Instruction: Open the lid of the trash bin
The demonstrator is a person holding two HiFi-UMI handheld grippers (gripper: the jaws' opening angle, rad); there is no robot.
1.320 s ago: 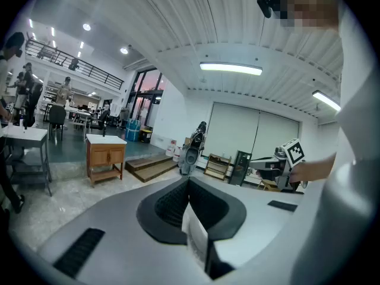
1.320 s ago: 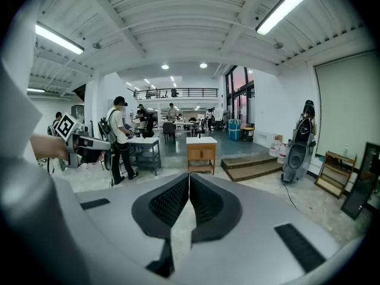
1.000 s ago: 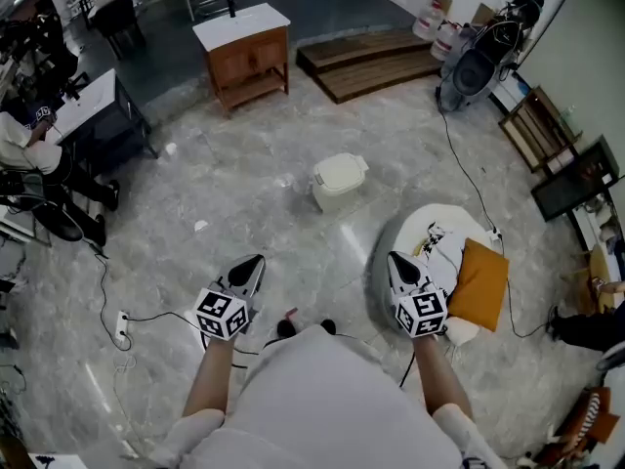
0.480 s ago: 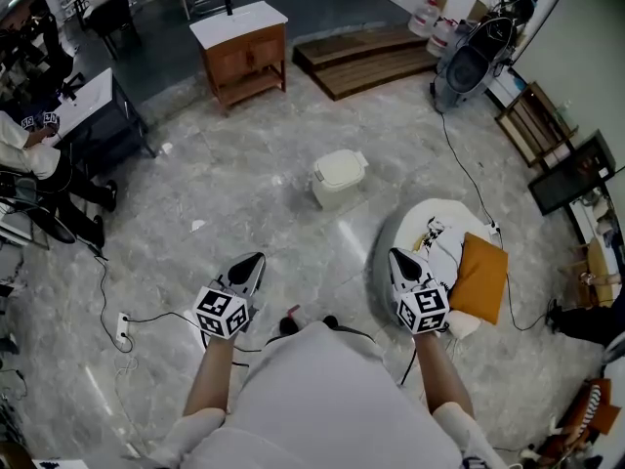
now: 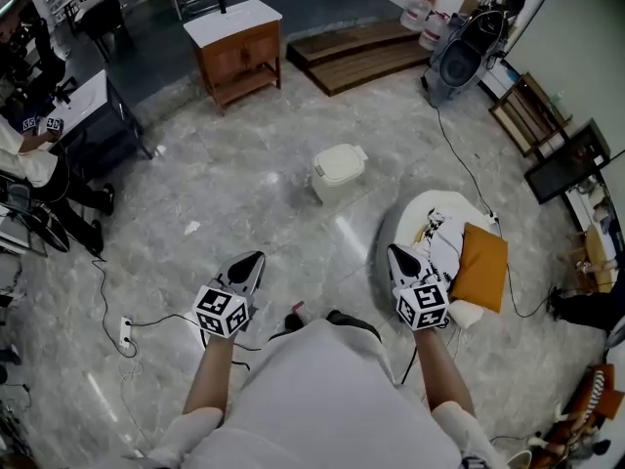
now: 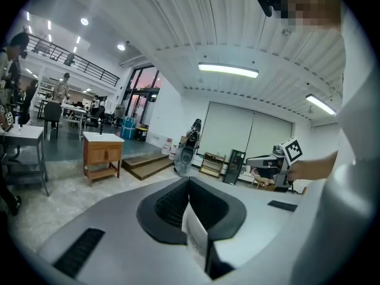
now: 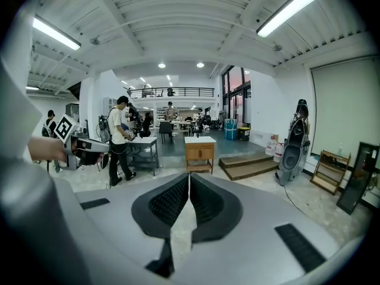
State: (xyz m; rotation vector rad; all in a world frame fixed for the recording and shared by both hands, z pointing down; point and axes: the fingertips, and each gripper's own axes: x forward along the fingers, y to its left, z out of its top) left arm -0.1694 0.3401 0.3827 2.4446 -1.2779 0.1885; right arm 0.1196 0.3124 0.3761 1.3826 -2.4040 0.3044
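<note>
The trash bin [image 5: 336,175], cream with its lid down, stands on the marble floor ahead of me in the head view. My left gripper [image 5: 256,261] is held low at the left, well short of the bin, jaws shut with nothing between them. My right gripper [image 5: 395,258] is at the right, equally far back, also shut and empty. In the left gripper view the jaws [image 6: 188,181] meet at the tip; the right gripper [image 6: 284,159] shows beyond. In the right gripper view the jaws [image 7: 189,178] are together, and the bin is hidden in both gripper views.
A wooden cabinet [image 5: 234,52] with a white top stands far back, a low wooden platform [image 5: 356,54] to its right. A white beanbag [image 5: 439,237] with an orange cushion [image 5: 479,267] lies by my right gripper. A power strip [image 5: 124,332] and cables run across the floor. People [image 5: 29,164] sit at desks on the left.
The head view has shifted slightly forward, so the bin and furniture sit a little lower-left in frame. Both grippers keep their places and stay shut.
</note>
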